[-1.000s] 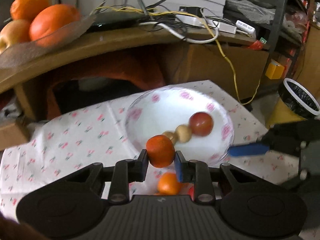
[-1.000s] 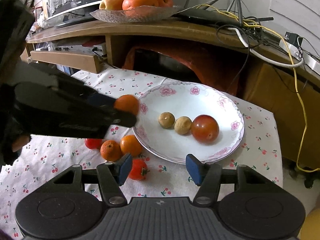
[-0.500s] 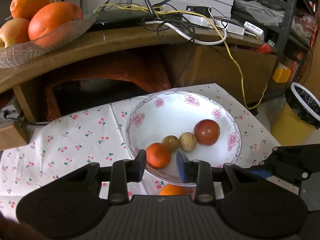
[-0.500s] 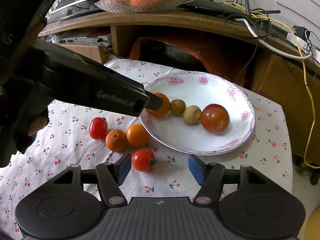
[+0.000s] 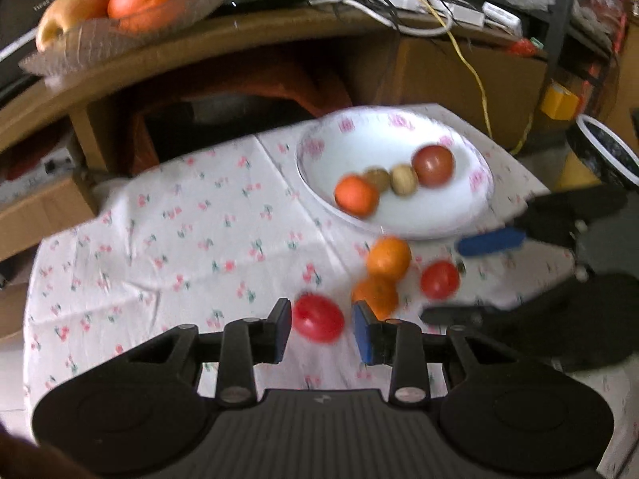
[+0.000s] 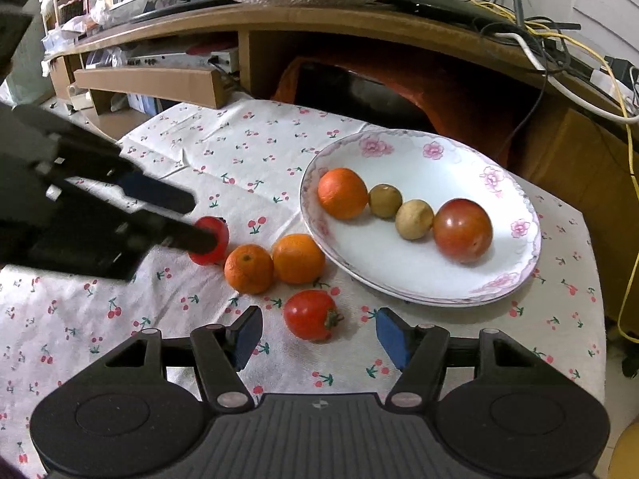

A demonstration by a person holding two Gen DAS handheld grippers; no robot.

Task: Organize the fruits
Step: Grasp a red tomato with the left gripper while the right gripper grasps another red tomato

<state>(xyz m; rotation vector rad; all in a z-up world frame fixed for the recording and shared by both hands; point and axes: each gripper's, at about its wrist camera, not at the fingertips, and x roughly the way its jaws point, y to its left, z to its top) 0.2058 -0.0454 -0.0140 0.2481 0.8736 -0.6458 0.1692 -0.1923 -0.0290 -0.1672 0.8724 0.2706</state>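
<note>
A flowered white plate (image 6: 515, 279) (image 5: 475, 167) holds a row: an orange (image 6: 342, 193) (image 5: 356, 195), two small brown fruits (image 6: 385, 200) and a large red tomato (image 6: 462, 230). On the cloth lie two oranges (image 6: 248, 268) (image 6: 298, 252) and two red tomatoes. My left gripper (image 5: 319, 333) (image 6: 199, 221) is open, its jaws around the far-left tomato (image 5: 318, 318) (image 6: 215, 229) without closing on it. My right gripper (image 6: 317, 337) is open and empty just behind the near tomato (image 6: 309, 314) (image 5: 439, 279).
A cherry-print cloth (image 6: 239, 151) covers the small table. A wooden desk (image 6: 319, 20) behind carries a glass bowl of fruit (image 5: 116, 12) and tangled cables (image 6: 539, 40). A bin (image 5: 607, 155) stands at the right beyond the table edge.
My left gripper let go of the orange on the plate, drew back left and now straddles the far-left tomato. My right gripper moved closer to the near tomato.
</note>
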